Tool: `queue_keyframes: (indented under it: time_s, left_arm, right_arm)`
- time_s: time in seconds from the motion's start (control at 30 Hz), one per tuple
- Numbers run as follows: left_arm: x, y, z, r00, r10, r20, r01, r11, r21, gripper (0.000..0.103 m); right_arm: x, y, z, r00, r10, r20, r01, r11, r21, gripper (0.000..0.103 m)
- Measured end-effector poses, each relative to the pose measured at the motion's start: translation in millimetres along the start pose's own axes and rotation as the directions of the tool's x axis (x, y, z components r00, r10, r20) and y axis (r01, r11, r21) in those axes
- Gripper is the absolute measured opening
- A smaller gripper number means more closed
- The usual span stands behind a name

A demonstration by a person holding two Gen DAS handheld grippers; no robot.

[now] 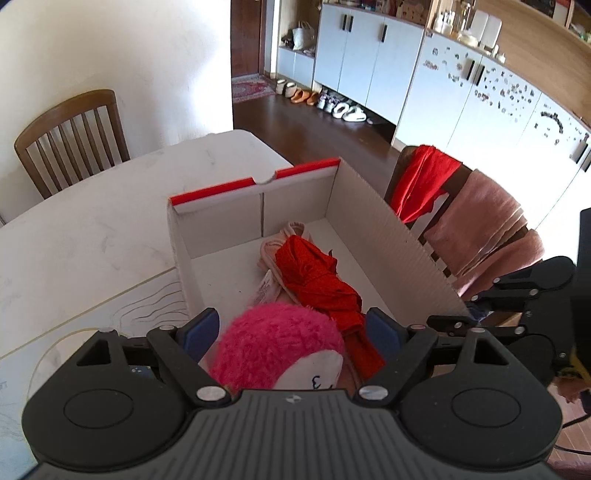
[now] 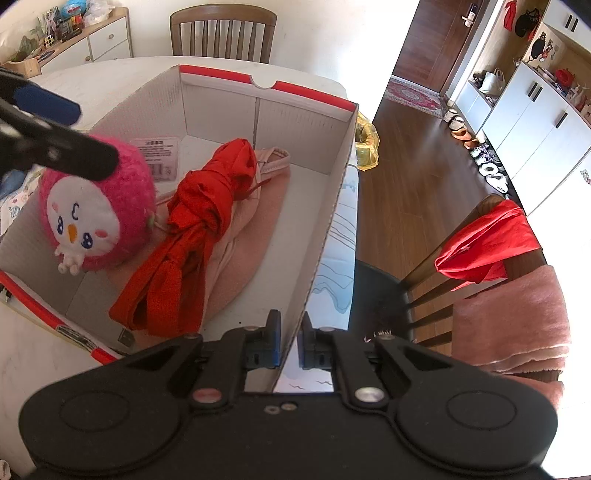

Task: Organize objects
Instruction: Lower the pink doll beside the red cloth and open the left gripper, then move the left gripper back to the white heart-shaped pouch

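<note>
An open white cardboard box (image 1: 255, 184) with a red rim stands on the table. Inside lie a knotted red cloth (image 1: 314, 280) (image 2: 199, 206) on a pale pink garment (image 1: 273, 247) (image 2: 251, 229), and a fluffy pink bird plush (image 1: 273, 343) (image 2: 92, 210) resting on the box floor at the near left end. My left gripper (image 1: 291, 325) hangs open just above the plush, its blue pads standing off either side; one of its fingers (image 2: 74, 155) crosses over the plush. My right gripper (image 2: 288, 343) is shut on the box's right wall (image 2: 332, 206).
A wooden chair (image 1: 480, 221) (image 2: 509, 321) draped with a red cloth and a pink towel stands close to the right of the box. Another chair (image 1: 70, 136) (image 2: 221, 29) is at the table's far side. White tabletop (image 1: 92, 221) lies left of the box. A yellow bag (image 2: 365, 144) sits behind the box's corner.
</note>
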State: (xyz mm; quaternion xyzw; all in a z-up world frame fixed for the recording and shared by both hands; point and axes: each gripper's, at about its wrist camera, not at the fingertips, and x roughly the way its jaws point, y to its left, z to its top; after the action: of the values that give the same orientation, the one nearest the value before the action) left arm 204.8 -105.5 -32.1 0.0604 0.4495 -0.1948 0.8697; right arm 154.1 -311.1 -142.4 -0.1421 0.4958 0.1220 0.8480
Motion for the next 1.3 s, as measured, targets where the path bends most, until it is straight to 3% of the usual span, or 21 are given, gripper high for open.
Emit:
queue_keyframes:
  time_s: [0.3, 0.7, 0.8, 1.1, 1.3]
  left_arm:
    - [-33, 28, -9, 0.999, 0.005, 0.033, -0.004, 0.999, -0.049, 0.086]
    - [-63, 103, -44, 0.991, 0.130, 0.016, -0.125, 0.978, -0.168, 0.087]
    - [-60, 115, -59, 0.989, 0.151, -0.003, -0.149, 0.971, -0.185, 0.100]
    - [-27, 128, -97, 0.978, 0.195, -0.077, -0.207, 0.961, -0.185, 0.100]
    - [5, 145, -100, 0.969, 0.222, -0.112, -0.242, 0.946, -0.218, 0.100]
  right_arm:
    - [-1, -4, 0, 1.000, 0.004, 0.000, -0.004, 1.000, 0.002, 0.007]
    - [1, -12, 0, 1.000, -0.009, 0.000, 0.009, 1.000, 0.016, 0.007]
    - [1, -11, 0, 1.000, -0.009, -0.001, 0.009, 1.000, 0.020, 0.007]
    - [1, -8, -1, 1.000, -0.019, -0.010, 0.019, 1.000, 0.018, 0.007]
    - [1, -6, -1, 1.000, -0.025, -0.013, 0.025, 0.999, 0.021, 0.007]
